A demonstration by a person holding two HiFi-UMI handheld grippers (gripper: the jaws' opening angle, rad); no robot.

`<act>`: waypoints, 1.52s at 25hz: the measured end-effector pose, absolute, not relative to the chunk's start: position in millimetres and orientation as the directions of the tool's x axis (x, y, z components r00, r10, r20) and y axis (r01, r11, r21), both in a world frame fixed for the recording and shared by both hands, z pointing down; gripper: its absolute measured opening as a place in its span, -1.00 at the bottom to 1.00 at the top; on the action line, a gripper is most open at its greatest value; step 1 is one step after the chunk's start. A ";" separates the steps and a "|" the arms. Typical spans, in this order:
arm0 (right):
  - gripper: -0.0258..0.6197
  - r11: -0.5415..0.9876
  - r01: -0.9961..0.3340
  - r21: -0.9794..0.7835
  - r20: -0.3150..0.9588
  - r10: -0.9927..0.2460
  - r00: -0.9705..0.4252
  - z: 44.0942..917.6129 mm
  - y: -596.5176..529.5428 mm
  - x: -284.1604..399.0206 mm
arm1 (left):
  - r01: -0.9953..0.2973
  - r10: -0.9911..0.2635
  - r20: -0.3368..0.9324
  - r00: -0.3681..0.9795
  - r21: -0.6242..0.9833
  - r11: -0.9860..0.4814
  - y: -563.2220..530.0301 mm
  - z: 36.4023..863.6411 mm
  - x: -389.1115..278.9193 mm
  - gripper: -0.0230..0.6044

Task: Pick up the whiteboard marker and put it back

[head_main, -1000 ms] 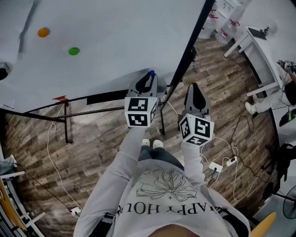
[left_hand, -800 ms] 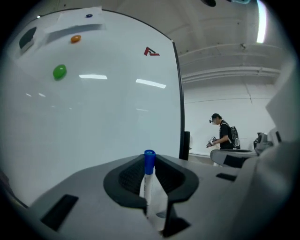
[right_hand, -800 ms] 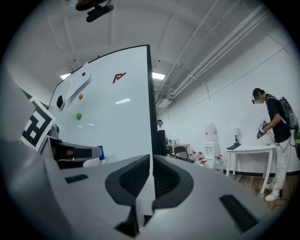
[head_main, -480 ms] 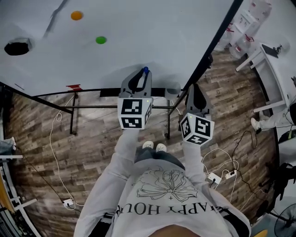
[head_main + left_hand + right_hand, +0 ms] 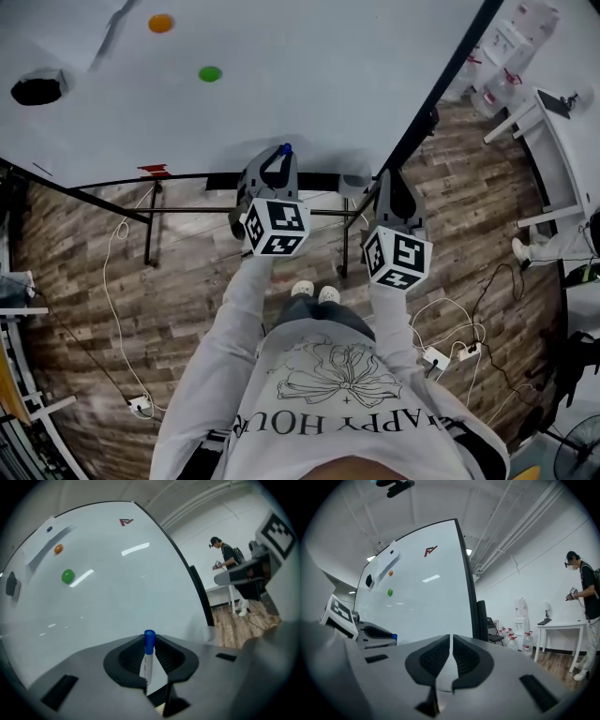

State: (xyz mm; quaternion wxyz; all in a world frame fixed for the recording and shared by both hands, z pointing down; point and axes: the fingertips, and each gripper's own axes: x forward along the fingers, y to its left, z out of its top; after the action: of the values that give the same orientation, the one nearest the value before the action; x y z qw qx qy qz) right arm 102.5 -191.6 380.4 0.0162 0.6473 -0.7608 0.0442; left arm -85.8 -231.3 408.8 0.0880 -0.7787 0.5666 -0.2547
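The whiteboard marker (image 5: 147,662), white with a blue cap, stands upright between the jaws of my left gripper (image 5: 151,645), which is shut on it. In the head view that left gripper (image 5: 277,161) sits just below the whiteboard's (image 5: 309,75) lower edge, the marker's (image 5: 285,148) blue cap poking out toward the board. My right gripper (image 5: 394,180) hangs beside it to the right, near the board's dark side frame. In the right gripper view its jaws (image 5: 451,645) are shut with nothing between them, and the left gripper (image 5: 377,633) shows at the left.
An orange magnet (image 5: 160,22), a green magnet (image 5: 209,73) and a black eraser (image 5: 37,90) sit on the board. A black ledge (image 5: 220,181) runs under it on metal legs. Cables cross the wood floor (image 5: 122,281). A person (image 5: 586,592) stands by a white table (image 5: 558,624) at the right.
My left gripper has rolled and slid left along the board's lower edge, still holding the marker. The right gripper has drifted slightly the same way. The head view has swung, showing more of the board.
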 end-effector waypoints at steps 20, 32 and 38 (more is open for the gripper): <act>-0.86 0.035 -0.998 -0.061 0.166 -0.985 -0.045 417.3 -189.6 149.6 | -0.357 -0.851 0.520 0.072 -0.783 -0.509 -238.0 569.7 -61.6 -0.72; -0.86 0.003 -0.998 -0.066 0.169 -0.985 -0.014 418.2 -185.0 163.3 | -0.209 -0.830 0.557 0.033 -0.808 -0.550 -233.1 610.2 -46.2 -0.72; -0.86 0.003 -0.998 -0.066 0.164 -0.986 -0.014 414.7 -188.5 164.7 | -0.165 -0.834 0.549 0.048 -0.820 -0.549 -236.3 615.2 -40.7 -0.72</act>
State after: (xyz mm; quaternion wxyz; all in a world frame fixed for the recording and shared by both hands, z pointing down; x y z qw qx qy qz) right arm 164.7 -188.5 414.7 0.0350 0.7014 -0.7073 0.0813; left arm -40.7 -236.3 615.2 0.2894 -0.6635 0.3768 -0.5780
